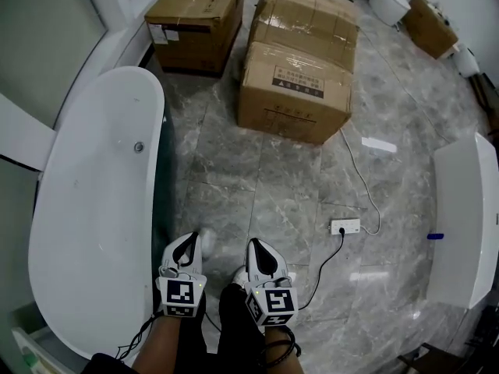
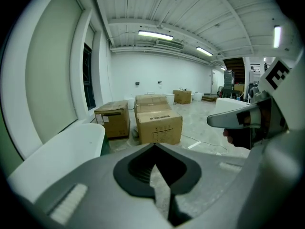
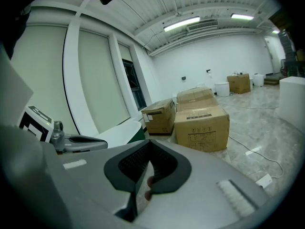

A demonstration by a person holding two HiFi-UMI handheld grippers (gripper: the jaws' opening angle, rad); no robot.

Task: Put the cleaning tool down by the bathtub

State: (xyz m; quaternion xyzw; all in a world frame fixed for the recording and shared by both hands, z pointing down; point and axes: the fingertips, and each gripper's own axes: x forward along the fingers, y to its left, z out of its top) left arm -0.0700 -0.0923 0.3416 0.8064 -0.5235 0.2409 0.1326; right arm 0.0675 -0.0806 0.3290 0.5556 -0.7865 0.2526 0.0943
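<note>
The long white bathtub point(image 1: 93, 209) lies along the left of the head view, its rim also showing in the left gripper view point(image 2: 62, 151) and the right gripper view point(image 3: 114, 135). Both grippers hover side by side over the grey marble floor just right of the tub's near end. My left gripper point(image 1: 185, 245) point(image 2: 153, 149) is shut with nothing between its jaws. My right gripper point(image 1: 261, 249) point(image 3: 148, 144) is shut too and holds nothing. I see no cleaning tool in any view.
Cardboard boxes point(image 1: 296, 92) point(image 1: 195, 18) stand on the floor ahead. A white power strip point(image 1: 345, 226) with its cables lies to the right. Another white fixture point(image 1: 468, 216) with a small blue item point(image 1: 435, 236) stands at the right edge. A white-green object point(image 1: 27, 353) is cut off bottom left.
</note>
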